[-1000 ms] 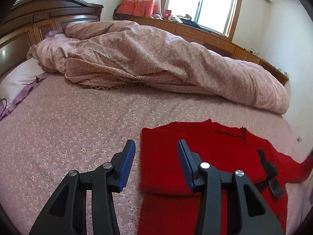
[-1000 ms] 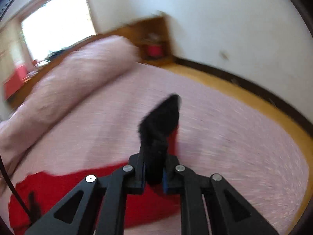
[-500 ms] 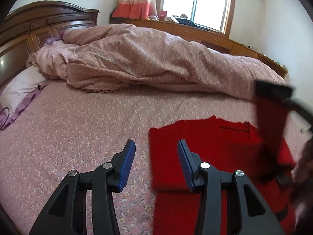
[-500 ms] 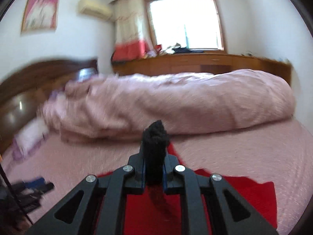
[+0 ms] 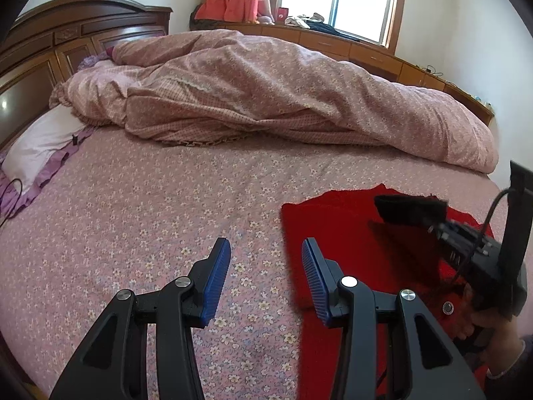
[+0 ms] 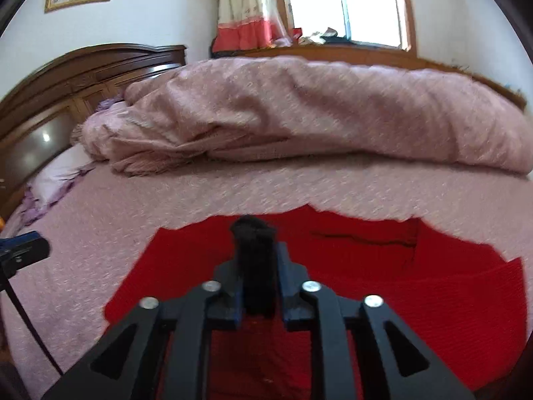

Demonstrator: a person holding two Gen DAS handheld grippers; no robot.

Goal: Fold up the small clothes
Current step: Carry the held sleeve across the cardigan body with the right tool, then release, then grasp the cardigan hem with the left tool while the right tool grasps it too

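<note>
A red knit garment (image 5: pixel 336 226) with black trim lies on the floral bedsheet (image 5: pixel 133 220); it fills the lower middle of the right wrist view (image 6: pixel 449 286). My left gripper (image 5: pixel 265 266) is open and empty, hovering just above the sheet at the garment's left edge. My right gripper (image 6: pixel 258 266) is shut on the garment's black-trimmed end (image 6: pixel 255 233), holding it up over the red body. In the left wrist view that gripper (image 5: pixel 433 220) carries the black edge (image 5: pixel 409 210) above the garment's right part.
A rumpled pink quilt (image 5: pixel 283 93) lies across the far side of the bed. A pillow (image 5: pixel 40 146) and the wooden headboard (image 5: pixel 66 46) are at the left. Wooden cabinets (image 5: pixel 366 50) run under the window. A black cable (image 6: pixel 20 313) hangs at the left.
My right gripper has swung the black-trimmed end up and leftwards over the red garment. The left gripper has shifted slightly left off the garment and stayed open.
</note>
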